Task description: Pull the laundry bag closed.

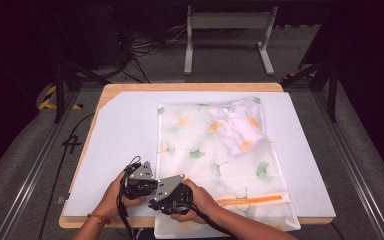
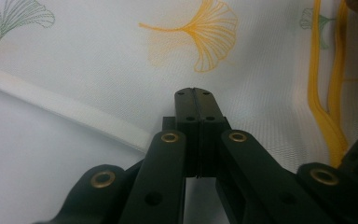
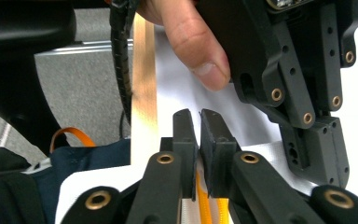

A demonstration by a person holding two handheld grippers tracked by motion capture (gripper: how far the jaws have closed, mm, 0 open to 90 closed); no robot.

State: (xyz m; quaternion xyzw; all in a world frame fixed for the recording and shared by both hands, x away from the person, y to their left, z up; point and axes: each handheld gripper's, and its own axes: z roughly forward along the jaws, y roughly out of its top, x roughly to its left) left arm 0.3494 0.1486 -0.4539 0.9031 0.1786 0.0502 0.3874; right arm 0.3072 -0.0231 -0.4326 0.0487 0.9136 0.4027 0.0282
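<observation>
The mesh laundry bag point(image 1: 215, 150) lies on the white board point(image 1: 120, 145), near corner overhanging its front edge. There, left gripper point(image 1: 139, 181) is clenched on the bag's hem; right gripper point(image 1: 167, 196) pinches the orange zipper point(image 1: 250, 200). Free board lies left.

No words, labels, brand names or numbers can be read on anything here; the only markings are printed ginkgo-leaf patterns on the mesh bag point(image 1: 220, 150) at the centre of the high view, and yellow-and-black hazard stripes point(image 1: 47, 97) on the floor at the left, neither carrying any lettering
</observation>
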